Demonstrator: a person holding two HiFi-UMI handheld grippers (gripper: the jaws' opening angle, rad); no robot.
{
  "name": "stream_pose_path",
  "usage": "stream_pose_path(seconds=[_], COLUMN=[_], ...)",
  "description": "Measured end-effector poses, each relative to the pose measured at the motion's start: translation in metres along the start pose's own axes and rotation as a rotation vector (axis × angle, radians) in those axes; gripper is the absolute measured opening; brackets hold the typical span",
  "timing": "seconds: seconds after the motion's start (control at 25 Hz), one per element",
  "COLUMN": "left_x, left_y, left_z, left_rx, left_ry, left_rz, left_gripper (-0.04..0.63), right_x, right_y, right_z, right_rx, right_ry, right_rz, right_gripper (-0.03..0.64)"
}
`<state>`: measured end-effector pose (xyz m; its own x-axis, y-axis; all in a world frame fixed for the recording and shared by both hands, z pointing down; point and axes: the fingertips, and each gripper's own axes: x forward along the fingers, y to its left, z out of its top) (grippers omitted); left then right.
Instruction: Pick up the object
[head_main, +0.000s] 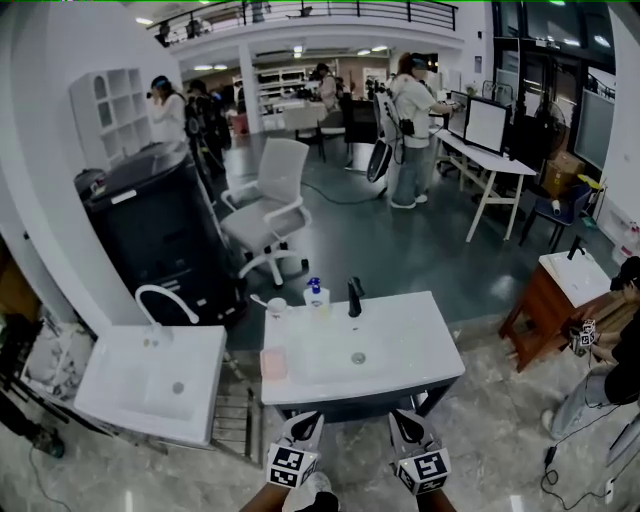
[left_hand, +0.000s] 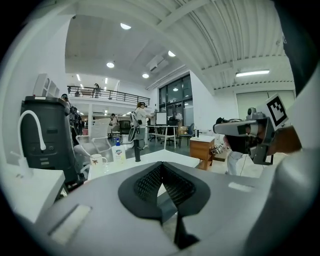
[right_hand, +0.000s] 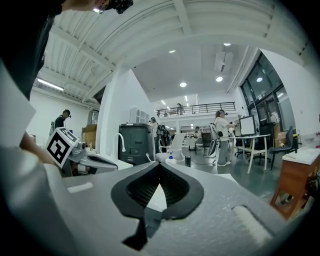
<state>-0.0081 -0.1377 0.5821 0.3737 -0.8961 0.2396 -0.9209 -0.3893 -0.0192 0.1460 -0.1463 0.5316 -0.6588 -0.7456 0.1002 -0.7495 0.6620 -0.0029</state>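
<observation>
A white washbasin counter (head_main: 420, 335) stands right in front of me. Along its back edge are a white cup (head_main: 276, 306), a soap bottle with a blue cap (head_main: 316, 296) and a black tap (head_main: 354, 296); a pink pad (head_main: 273, 362) lies at its left edge. My left gripper (head_main: 303, 422) and right gripper (head_main: 405, 422) hover side by side at the counter's near edge, both shut and holding nothing. In the left gripper view the cup (left_hand: 96, 160), bottle (left_hand: 118, 151) and tap (left_hand: 137, 150) show beyond the shut jaws of the left gripper (left_hand: 161, 164). The right gripper (right_hand: 159, 164) looks toward the bottle (right_hand: 171, 159).
A second white basin (head_main: 150, 385) with a curved white tap (head_main: 165, 300) stands to the left, a tall black cabinet (head_main: 160, 235) behind it. A white office chair (head_main: 265, 210) is beyond the counter. A wooden cabinet (head_main: 545, 310) stands to the right. Several people stand at the back.
</observation>
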Motion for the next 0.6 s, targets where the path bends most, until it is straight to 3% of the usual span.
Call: stream_pose_path(seconds=[0.6], left_x=[0.049], left_y=[0.102], left_z=[0.011], left_rx=[-0.05], left_ry=[0.001], left_rz=[0.054], left_gripper=[0.017], right_x=[0.126], right_y=[-0.007], right_z=[0.02], right_rx=[-0.03], right_ry=[0.017], right_rz=[0.05], right_gripper=[0.003])
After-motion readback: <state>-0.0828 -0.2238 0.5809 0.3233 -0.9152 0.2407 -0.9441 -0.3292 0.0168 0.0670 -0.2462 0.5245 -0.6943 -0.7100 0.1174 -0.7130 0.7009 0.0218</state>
